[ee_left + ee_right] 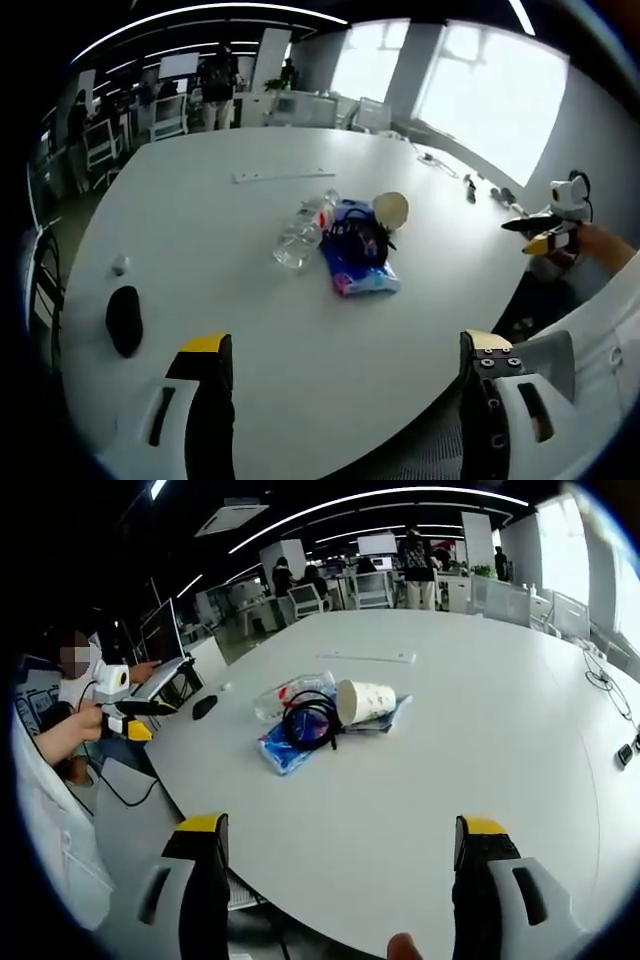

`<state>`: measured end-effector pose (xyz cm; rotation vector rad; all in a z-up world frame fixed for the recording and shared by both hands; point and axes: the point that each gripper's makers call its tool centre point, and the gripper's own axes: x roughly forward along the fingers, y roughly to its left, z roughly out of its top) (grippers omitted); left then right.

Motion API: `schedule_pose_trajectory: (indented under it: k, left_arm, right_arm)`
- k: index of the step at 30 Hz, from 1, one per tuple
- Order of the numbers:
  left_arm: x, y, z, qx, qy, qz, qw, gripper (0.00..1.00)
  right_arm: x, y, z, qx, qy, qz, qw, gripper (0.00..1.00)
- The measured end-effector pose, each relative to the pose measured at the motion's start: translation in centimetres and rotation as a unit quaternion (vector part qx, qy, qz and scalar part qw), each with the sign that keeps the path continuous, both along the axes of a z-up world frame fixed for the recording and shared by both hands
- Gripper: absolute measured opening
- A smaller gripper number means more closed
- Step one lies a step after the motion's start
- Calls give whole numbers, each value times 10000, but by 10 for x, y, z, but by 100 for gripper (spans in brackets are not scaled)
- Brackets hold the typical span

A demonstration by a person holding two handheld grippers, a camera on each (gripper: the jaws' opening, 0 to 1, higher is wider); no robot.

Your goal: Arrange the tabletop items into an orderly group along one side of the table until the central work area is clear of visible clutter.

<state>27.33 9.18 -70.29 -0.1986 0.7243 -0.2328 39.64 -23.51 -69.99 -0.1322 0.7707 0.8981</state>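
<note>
The left gripper [345, 375] hung wide open over the white table [200, 230], facing a plastic bottle [305, 232], blue packet [362, 275] and paper cup [390, 209].

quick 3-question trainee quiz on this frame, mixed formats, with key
1. True or false: the paper cup stands upright.
2. What lies coiled on the blue packet? A) black cable B) scissors C) tape
3. Fill in: the clear plastic ___ lies on its side beside the packet.

Key: 1 false, it lies on its side. 2 A, the cable. 3 bottle. Both the left gripper and the right gripper are open, off the table.
</note>
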Motion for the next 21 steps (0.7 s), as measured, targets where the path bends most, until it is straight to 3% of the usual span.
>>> schedule_pose_trajectory:
  k: [21]
  left_arm:
    - [4,0,-2,41,58,-118,9999,91]
  right_arm:
    - [-2,1,-3,33,53,-62,10000,92]
